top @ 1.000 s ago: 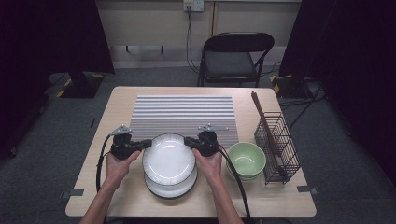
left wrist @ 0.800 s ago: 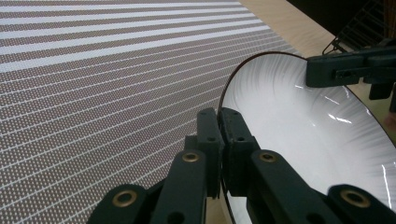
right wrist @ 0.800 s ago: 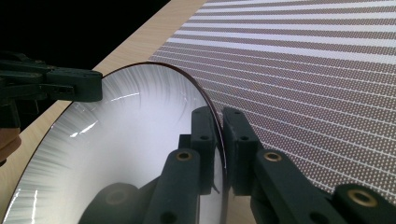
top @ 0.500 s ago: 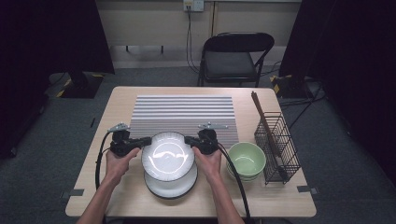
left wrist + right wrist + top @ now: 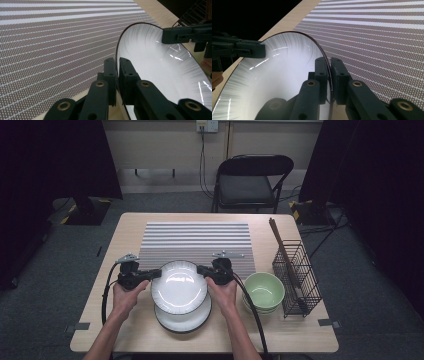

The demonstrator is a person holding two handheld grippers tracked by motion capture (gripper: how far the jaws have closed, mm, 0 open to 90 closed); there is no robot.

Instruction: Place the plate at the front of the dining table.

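A white plate with a dark rim (image 5: 179, 286) hangs just above a second white plate (image 5: 185, 319) on the table. My left gripper (image 5: 158, 272) is shut on its left rim and my right gripper (image 5: 201, 269) is shut on its right rim. In the left gripper view my left gripper (image 5: 117, 65) pinches the plate (image 5: 160, 67) edge between both jaws, with the right gripper's jaws across at the far rim. In the right gripper view my right gripper (image 5: 329, 65) clamps the plate (image 5: 274, 75) edge the same way.
A striped grey placemat (image 5: 196, 241) lies on the wooden table (image 5: 135, 335) just beyond the plates. Green bowls (image 5: 263, 290) sit stacked to the right. A black wire basket (image 5: 298, 280) with chopsticks stands at the right edge. A folding chair stands behind the table.
The top plate has risen off the lower plate and moved slightly away from me toward the placemat, held by both grippers.
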